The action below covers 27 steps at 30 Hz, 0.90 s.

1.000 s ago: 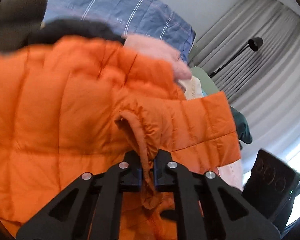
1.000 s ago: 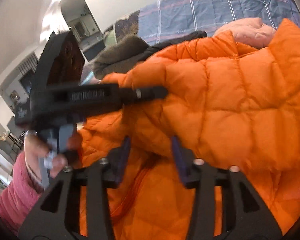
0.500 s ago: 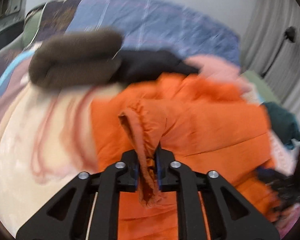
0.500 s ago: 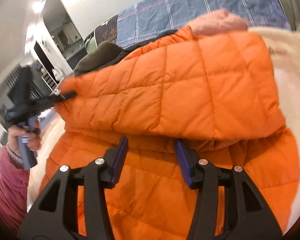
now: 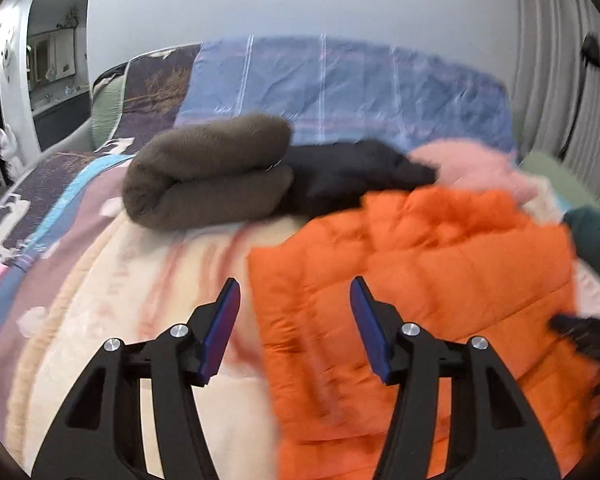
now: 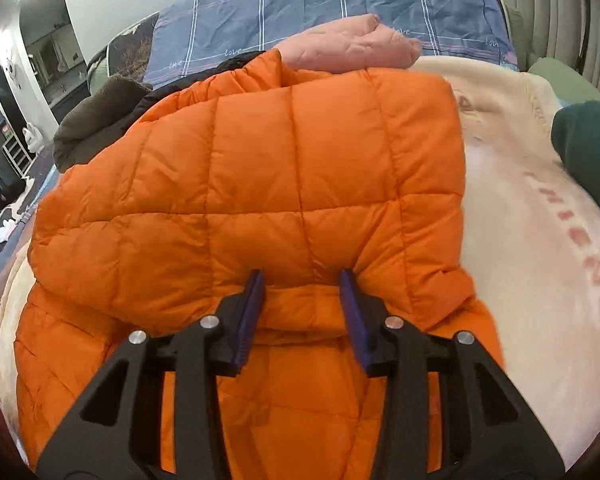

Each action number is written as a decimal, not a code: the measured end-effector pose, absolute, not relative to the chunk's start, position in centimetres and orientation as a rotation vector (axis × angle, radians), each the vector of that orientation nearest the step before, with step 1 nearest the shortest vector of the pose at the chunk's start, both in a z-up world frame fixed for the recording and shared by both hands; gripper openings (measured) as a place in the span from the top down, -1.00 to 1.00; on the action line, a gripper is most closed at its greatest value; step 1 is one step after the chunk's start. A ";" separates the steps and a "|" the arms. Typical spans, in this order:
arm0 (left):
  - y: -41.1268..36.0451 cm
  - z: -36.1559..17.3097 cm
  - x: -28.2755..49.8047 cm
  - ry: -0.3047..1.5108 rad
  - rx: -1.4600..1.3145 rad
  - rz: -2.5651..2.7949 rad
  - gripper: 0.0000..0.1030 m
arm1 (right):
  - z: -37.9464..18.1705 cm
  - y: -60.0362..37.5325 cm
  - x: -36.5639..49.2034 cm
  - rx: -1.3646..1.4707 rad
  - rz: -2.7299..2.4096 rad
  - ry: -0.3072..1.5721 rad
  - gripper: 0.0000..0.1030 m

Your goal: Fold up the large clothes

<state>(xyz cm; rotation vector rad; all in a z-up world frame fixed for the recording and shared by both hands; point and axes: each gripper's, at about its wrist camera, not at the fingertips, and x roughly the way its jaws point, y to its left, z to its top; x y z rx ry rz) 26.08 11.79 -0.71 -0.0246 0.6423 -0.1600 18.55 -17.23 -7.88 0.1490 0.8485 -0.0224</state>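
Note:
An orange quilted puffer jacket (image 6: 284, 184) lies on the bed, its upper part folded down over its lower part. My right gripper (image 6: 301, 280) hovers low over it, jaws closing. The folded layer's edge sits between the blue pads (image 6: 252, 312), and I cannot see a firm pinch. In the left wrist view the same jacket (image 5: 440, 272) lies to the right, blurred. My left gripper (image 5: 294, 288) is above the jacket's left edge and the cream blanket (image 5: 140, 320), jaws opening with nothing between them.
A rolled brown garment (image 5: 208, 172), a black garment (image 5: 352, 172) and a pink one (image 6: 352, 46) lie behind the jacket. A dark green garment (image 6: 588, 140) is at the right. Blue plaid bedding (image 6: 340, 8) runs along the back, and curtains and a floor lamp (image 5: 590, 52) stand at the right.
The left gripper let go of the orange fold it was pinching, opened and drew back leftward. The jacket's upper part now lies flat. The right gripper moved up to the fold's edge and narrowed.

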 end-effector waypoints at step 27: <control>9.4 -5.7 19.0 0.705 0.159 -0.244 -0.58 | -5.0 -21.4 10.4 0.077 -0.087 0.721 -0.43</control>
